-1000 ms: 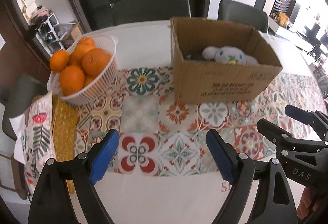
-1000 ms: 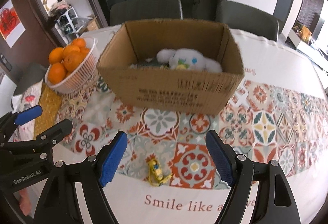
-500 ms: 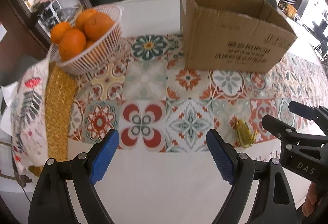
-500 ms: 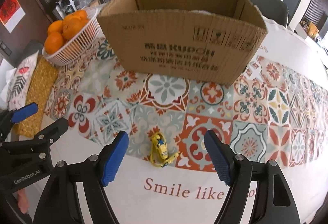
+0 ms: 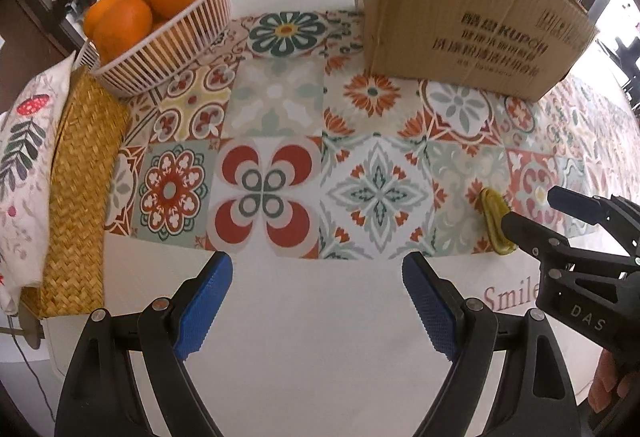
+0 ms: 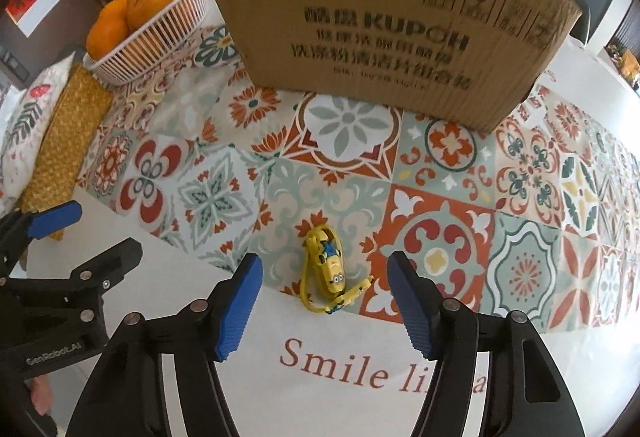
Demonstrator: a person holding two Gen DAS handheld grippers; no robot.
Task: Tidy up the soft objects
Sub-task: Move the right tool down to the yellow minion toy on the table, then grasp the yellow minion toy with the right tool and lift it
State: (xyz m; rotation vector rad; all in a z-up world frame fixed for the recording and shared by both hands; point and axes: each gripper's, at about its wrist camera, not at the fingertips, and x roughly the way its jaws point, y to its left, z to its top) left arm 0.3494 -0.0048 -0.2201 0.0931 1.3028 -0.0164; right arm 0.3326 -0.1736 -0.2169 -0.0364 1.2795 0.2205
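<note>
On the bench's tiled cloth [image 6: 440,245], before the cardboard box [image 6: 384,33], yellow minion toy [image 6: 330,273] lies between right gripper [image 6: 325,301] pads, untouched; jaws have just been narrowing. Left gripper [image 5: 317,307] wide, empty.

Bright daylight from the right, glare there, fisheye-bent dark edges, slight motion blur

A white table with a patterned tile-print cloth [image 6: 440,237] bears a brown cardboard box [image 6: 380,25], a white basket of oranges [image 5: 168,37], a woven straw mat [image 5: 80,177] and a small yellow toy figure [image 6: 330,269].
</note>
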